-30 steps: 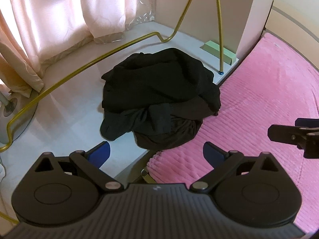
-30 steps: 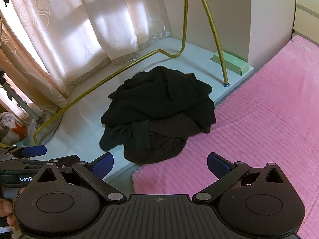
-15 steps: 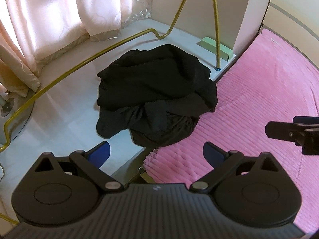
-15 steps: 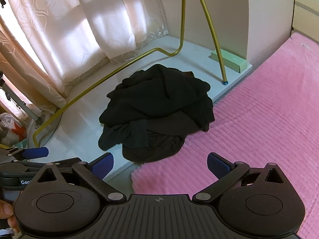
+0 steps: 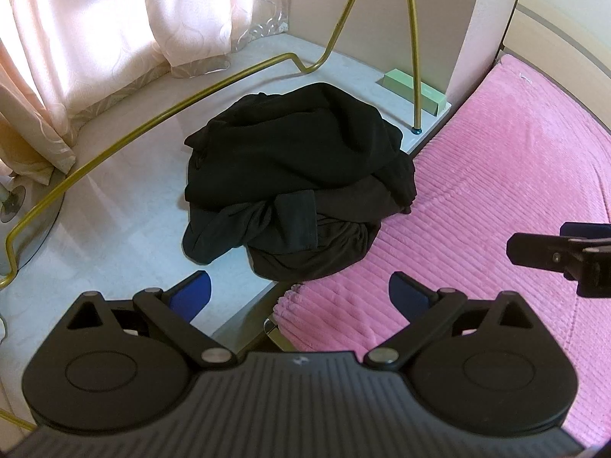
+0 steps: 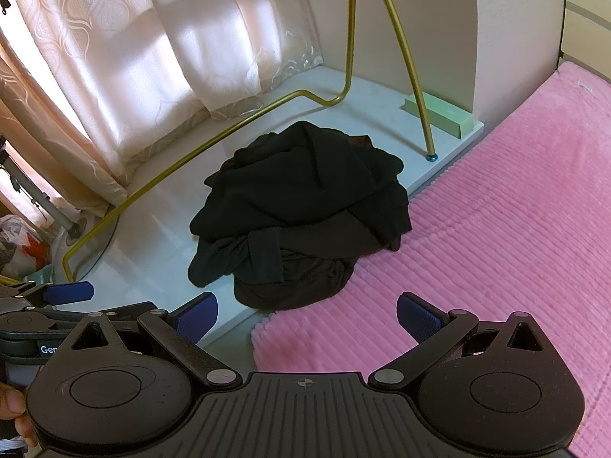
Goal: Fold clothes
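Observation:
A crumpled heap of black clothes (image 5: 298, 183) lies on a pale ledge (image 5: 114, 229), its near edge spilling onto the pink bed cover (image 5: 496, 175). In the right wrist view the same heap of clothes (image 6: 305, 213) sits centre frame. My left gripper (image 5: 299, 292) is open and holds nothing, hovering short of the heap above the ledge's edge. My right gripper (image 6: 307, 315) is also open and holds nothing, at a similar distance. The right gripper's dark finger (image 5: 550, 253) shows at the right edge of the left wrist view; the left gripper's blue pad (image 6: 68, 292) shows at the left of the right wrist view.
A gold metal rack frame (image 5: 160, 122) curves behind the heap, one leg (image 6: 429, 141) standing on the ledge beside a green box (image 6: 439, 114). Pink curtains (image 6: 133, 57) hang behind. A hand (image 6: 15, 416) grips the left handle at the bottom left.
Both grippers have drifted slightly toward the heap, which sits a little nearer the frame centre. Jaws stay open; the clothes have not moved.

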`<state>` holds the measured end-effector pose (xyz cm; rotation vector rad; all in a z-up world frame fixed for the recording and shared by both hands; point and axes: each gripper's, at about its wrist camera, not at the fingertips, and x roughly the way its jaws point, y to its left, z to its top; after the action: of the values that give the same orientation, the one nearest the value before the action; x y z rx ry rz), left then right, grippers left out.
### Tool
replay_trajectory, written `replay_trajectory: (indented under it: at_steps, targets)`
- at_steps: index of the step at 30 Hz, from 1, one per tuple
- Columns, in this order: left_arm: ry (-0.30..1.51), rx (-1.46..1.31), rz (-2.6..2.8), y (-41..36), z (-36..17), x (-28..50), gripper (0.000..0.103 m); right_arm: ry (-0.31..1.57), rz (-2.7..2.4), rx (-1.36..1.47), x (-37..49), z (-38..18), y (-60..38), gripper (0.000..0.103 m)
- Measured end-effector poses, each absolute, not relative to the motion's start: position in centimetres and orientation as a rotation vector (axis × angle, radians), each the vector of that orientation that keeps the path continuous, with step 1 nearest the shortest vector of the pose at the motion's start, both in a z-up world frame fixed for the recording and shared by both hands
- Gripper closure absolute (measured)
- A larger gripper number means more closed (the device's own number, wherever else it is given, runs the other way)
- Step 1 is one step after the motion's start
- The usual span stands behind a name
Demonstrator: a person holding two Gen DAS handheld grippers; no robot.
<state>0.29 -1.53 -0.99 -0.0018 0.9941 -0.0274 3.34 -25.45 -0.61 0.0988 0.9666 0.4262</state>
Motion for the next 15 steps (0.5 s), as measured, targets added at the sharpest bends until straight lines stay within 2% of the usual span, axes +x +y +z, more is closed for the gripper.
replay_trajectory:
  at_steps: [15]
  targets:
    - [0.996, -0.001, -0.033, -1.74, -1.09, 0.12, 0.005, 0.969, 0.422, 0.099, 3.23, -0.46, -25.60, 0.001]
